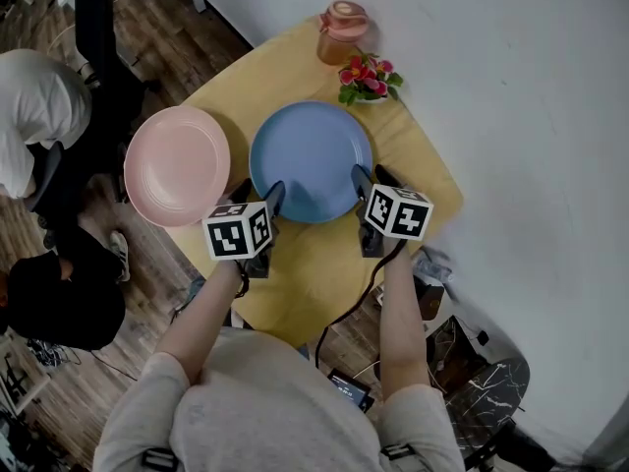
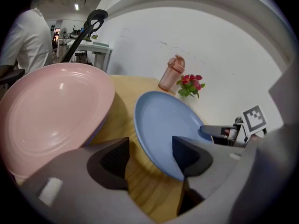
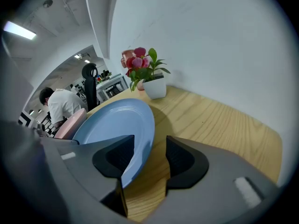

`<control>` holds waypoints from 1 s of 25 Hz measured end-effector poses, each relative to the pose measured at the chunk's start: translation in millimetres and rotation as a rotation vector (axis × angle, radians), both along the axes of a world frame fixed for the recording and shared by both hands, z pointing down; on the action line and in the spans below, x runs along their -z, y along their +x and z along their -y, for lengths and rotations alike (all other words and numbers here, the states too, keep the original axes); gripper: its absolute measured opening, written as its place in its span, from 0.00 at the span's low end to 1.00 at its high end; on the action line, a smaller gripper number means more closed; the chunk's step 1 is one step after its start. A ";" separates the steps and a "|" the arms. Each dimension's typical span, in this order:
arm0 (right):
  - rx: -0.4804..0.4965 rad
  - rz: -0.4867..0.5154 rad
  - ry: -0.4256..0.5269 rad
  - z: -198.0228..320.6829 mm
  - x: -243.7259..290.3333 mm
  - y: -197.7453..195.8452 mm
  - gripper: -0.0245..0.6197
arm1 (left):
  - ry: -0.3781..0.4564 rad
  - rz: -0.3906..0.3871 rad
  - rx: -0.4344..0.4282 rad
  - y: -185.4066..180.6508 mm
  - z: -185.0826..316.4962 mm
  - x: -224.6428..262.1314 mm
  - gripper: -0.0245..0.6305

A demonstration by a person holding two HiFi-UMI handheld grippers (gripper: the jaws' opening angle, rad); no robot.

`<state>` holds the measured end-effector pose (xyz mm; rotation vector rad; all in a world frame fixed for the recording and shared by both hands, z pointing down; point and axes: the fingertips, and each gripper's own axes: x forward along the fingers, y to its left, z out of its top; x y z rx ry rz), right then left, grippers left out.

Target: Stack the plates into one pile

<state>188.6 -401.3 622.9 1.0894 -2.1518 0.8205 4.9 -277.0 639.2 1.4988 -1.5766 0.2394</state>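
Note:
A blue plate (image 1: 311, 160) lies flat in the middle of the yellow table (image 1: 295, 273). A pink plate (image 1: 177, 165) lies to its left, hanging over the table's left edge. My left gripper (image 1: 259, 193) is at the blue plate's near-left rim. In the left gripper view the blue plate's (image 2: 166, 125) rim runs between the wide jaws of the left gripper (image 2: 149, 155), and the pads do not press on it. My right gripper (image 1: 372, 177) is at the near-right rim. It (image 3: 149, 155) stands open around the edge of the blue plate (image 3: 117, 122).
A pink bottle (image 1: 341, 31) and a small flower pot (image 1: 367, 77) stand at the table's far end by the white wall. A person in a white shirt (image 1: 39, 116) sits to the left, beyond the pink plate. Cables hang off the table's near-right corner.

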 end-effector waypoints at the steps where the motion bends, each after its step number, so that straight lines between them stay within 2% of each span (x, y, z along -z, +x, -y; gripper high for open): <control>1: 0.002 -0.005 -0.008 -0.5 -3.1 -0.8 0.35 | -0.013 0.010 -0.009 0.2 -0.7 -2.5 0.52; 3: 0.016 -0.012 -0.025 -3.6 -8.8 -4.2 0.35 | -0.035 0.040 -0.036 0.6 -2.6 -6.1 0.52; 4: 0.024 -0.018 -0.031 -5.6 -10.9 -5.9 0.35 | -0.043 0.055 -0.051 0.9 -3.6 -7.3 0.46; 5: 0.027 -0.027 -0.032 -7.3 -12.1 -6.9 0.34 | -0.050 0.065 -0.061 1.1 -4.3 -8.0 0.35; 7: 0.014 -0.044 -0.032 -10.0 -11.8 -5.9 0.17 | -0.059 0.076 -0.064 0.2 -5.4 -8.0 0.33; 14: -0.038 0.016 -0.014 -27.5 11.1 0.0 0.14 | -0.033 0.096 -0.080 -3.3 -14.7 13.6 0.32; 25: -0.087 0.100 0.075 -54.5 73.3 -20.3 0.14 | 0.134 0.124 -0.115 -29.7 -31.1 81.6 0.32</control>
